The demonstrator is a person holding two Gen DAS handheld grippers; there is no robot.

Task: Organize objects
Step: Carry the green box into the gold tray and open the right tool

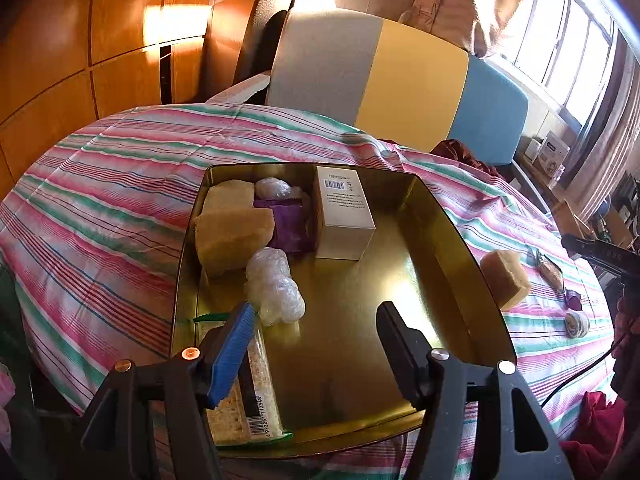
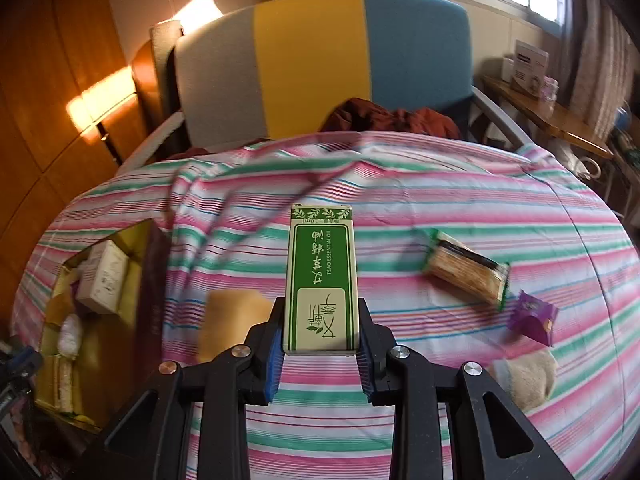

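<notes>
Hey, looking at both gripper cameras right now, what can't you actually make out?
- Left wrist view: the cracker pack in the gold tin is partly hidden by the open left gripper.
- Right wrist view: the sponge is motion-blurred.
- Right wrist view: the green box in the right gripper hides the bedspread behind it.

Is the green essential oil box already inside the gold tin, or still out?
Out. The right gripper holds the green box above the striped cloth, with the gold tin off to its left.

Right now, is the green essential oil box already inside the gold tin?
No, the green essential oil box is held above the striped cloth between the right gripper's jaws, apart from the gold tin.
</notes>
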